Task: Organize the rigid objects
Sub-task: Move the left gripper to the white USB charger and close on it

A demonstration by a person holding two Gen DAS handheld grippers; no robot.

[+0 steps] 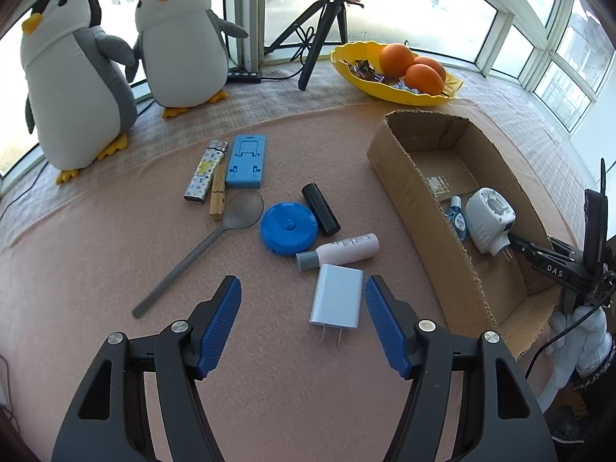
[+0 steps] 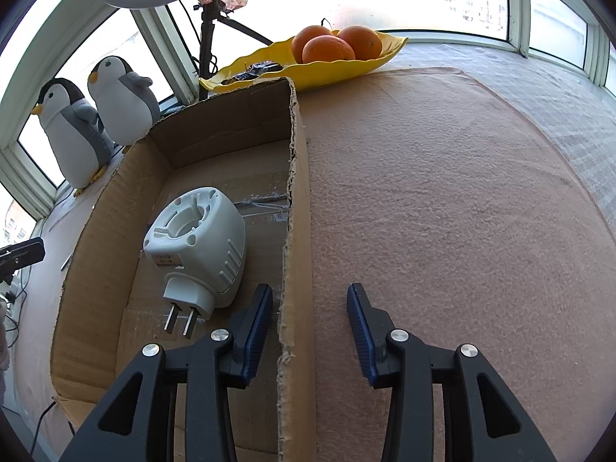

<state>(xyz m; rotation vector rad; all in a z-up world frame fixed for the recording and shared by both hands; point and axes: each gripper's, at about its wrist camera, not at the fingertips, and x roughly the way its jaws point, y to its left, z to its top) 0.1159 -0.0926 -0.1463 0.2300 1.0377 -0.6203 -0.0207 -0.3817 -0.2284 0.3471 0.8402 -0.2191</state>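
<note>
Hovering wide open over the worktop (image 1: 96, 261), the left gripper (image 1: 303, 292) holds nothing — the white charger (image 1: 337, 295) lies flat between its blue pads without touching either one. Just past it lie a small pink bottle (image 1: 338, 251), a blue round tape measure (image 1: 288, 228), a black cylinder (image 1: 320, 209), a grey spoon (image 1: 208, 246), a clothespin (image 1: 218, 192), a lighter (image 1: 205, 172) and a blue phone stand (image 1: 246, 161).

The right gripper (image 2: 310, 300) is also spread and empty, straddling the right wall of the cardboard box (image 2: 294, 177) — one finger inside, one outside. Its view shows the white plug-in device (image 2: 198, 238) up close on the box floor. Only the left view catches the little blue bottle (image 1: 456, 218) next to that device.
</note>
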